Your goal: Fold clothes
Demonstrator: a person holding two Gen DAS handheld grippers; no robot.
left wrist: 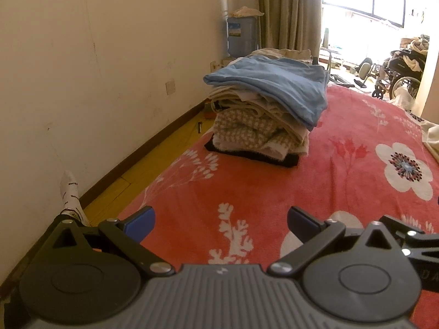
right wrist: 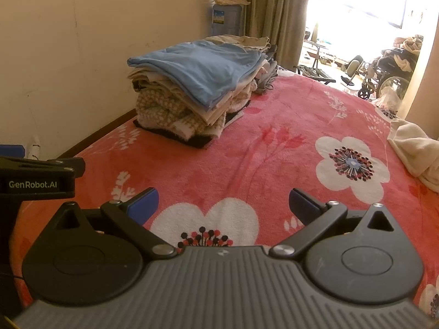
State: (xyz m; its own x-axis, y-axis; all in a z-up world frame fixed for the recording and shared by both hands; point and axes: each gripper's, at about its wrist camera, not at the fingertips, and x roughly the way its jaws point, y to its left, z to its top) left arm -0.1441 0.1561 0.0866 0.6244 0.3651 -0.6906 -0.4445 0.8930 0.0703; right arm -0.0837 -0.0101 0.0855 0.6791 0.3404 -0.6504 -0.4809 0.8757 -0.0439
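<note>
A stack of folded clothes (left wrist: 260, 126) with a light blue garment (left wrist: 277, 82) on top sits on the red flowered blanket (left wrist: 247, 192) near the bed's left edge; it also shows in the right wrist view (right wrist: 189, 109), blue garment (right wrist: 203, 68) on top. My left gripper (left wrist: 221, 224) is open and empty, low over the blanket, well short of the stack. My right gripper (right wrist: 223, 205) is open and empty over a white flower, beside the left gripper's body (right wrist: 38, 175). A loose cream cloth (right wrist: 414, 148) lies at the bed's right edge.
A cream wall (left wrist: 96, 68) and a strip of wooden floor (left wrist: 153, 159) run along the bed's left side. A blue water jug (left wrist: 241, 37) and curtain (left wrist: 288, 11) stand behind the stack. A wheelchair (left wrist: 397, 74) stands by the bright window at far right.
</note>
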